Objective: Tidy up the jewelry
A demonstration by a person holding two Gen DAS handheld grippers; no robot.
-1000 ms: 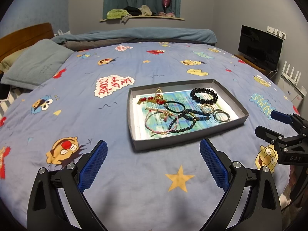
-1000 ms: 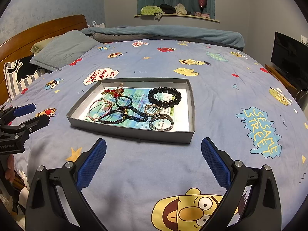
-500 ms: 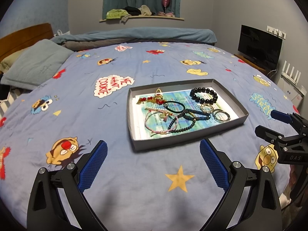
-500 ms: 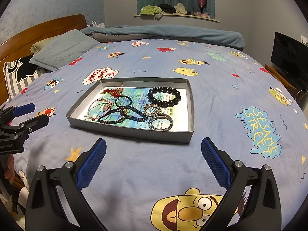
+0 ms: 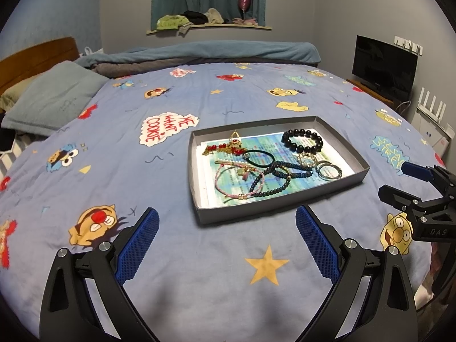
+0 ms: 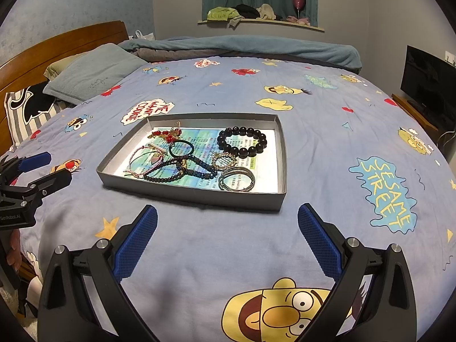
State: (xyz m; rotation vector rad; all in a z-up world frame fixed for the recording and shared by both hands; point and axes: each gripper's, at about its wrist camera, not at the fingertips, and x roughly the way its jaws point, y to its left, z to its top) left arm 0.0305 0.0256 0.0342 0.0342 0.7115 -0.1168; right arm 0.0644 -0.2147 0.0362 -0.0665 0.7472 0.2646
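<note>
A shallow grey tray [image 5: 273,203] [image 6: 188,192] lies on the bed with jewelry tangled inside. It holds a black bead bracelet [image 5: 302,141] [image 6: 242,141], silver bangles [image 5: 328,170] [image 6: 236,182], a dark blue bead strand [image 5: 273,181] [image 6: 182,171], a pink cord bracelet [image 5: 228,183], a black hair tie [image 5: 259,158] and a red and gold piece [image 5: 228,146]. My left gripper [image 5: 226,242] is open and empty, short of the tray's near edge. My right gripper [image 6: 226,242] is open and empty, also short of the tray.
The bed has a blue cartoon-print sheet [image 5: 142,171]. A grey pillow [image 5: 54,99] and wooden headboard [image 6: 57,48] are at the left. A folded blanket [image 5: 199,54] lies at the far edge. A TV [image 5: 384,69] stands to the right.
</note>
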